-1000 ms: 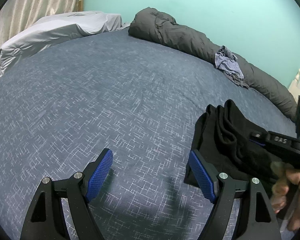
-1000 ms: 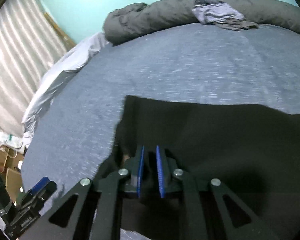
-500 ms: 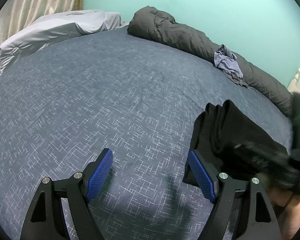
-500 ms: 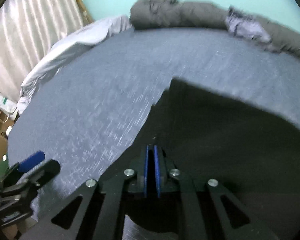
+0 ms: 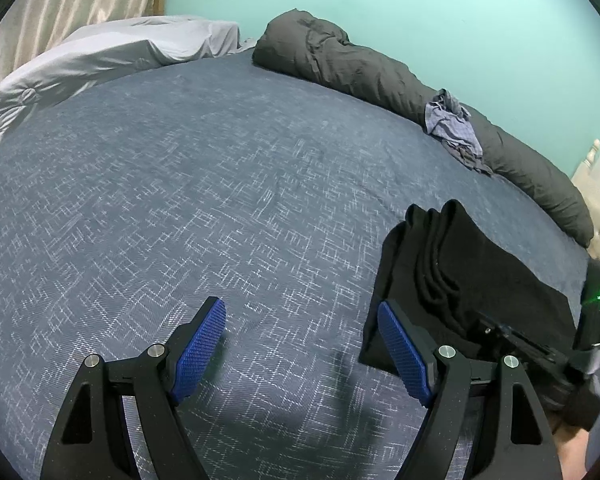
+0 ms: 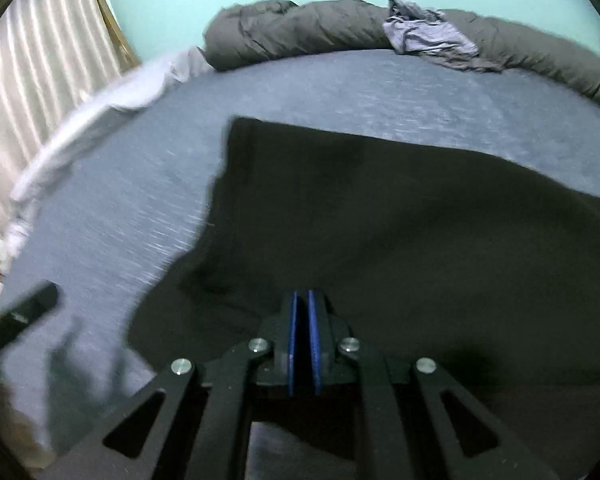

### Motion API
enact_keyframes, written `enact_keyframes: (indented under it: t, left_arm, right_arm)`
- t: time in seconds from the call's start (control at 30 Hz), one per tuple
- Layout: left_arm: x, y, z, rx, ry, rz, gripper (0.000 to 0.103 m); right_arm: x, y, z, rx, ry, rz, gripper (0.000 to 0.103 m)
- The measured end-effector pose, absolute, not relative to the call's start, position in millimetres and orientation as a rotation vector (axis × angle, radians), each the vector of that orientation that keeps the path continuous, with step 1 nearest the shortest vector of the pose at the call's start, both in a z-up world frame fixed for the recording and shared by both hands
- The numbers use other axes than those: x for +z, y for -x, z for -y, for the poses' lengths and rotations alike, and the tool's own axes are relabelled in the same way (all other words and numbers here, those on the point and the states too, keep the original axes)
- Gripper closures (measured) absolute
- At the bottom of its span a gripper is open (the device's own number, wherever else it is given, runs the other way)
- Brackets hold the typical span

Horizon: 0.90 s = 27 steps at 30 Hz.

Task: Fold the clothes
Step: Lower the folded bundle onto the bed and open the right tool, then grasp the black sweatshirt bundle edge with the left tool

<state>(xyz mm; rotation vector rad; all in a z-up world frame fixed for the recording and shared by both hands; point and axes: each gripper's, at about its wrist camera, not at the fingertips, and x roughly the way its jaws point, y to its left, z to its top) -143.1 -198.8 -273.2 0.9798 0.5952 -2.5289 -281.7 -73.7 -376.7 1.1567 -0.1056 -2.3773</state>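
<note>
The folded black cloth garment (image 5: pixel 472 276) lies on the blue patterned bed (image 5: pixel 204 200), just right of the left hand-held gripper (image 5: pixel 300 344) — its blue pads are spread wide with nothing between them. The right hand-held gripper (image 6: pixel 303 320) is pinched together over the black cloth — whether it grips cloth, I cannot tell.

bed sheet (image 6: pixel 148 216) motion-blurred, black garment (image 6: pixel 420 220) cut off right
</note>
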Motion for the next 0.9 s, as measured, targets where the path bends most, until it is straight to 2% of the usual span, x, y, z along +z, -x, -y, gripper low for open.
enact_keyframes:
  t: [0.17,0.27,0.53,0.9]
  left_arm:
    - [-275.6,144.2,199.8,-2.542,-0.999,-0.659,0.020]
    - [-279.5,146.3,195.1,-2.564,-1.023,-0.721,0.012]
    - [-296.4,160.0,183.1,-2.557,-1.113,-0.892,0.009]
    - [-311.0,177.7,153.5,-2.554,-1.188,-0.935,0.005]
  right_arm:
    - [-358.1,270.1,40.5,-2.405,-1.111,0.262,0.096]
    - [-350.9,257.8,5.8,-2.450,-1.108,0.296,0.096]
    - [-357.4,216.8,-82.7,-2.529,-1.133,0.380,0.095]
    - [-367.1,210.5,-103.1,-2.472,-1.081,0.543,0.096]
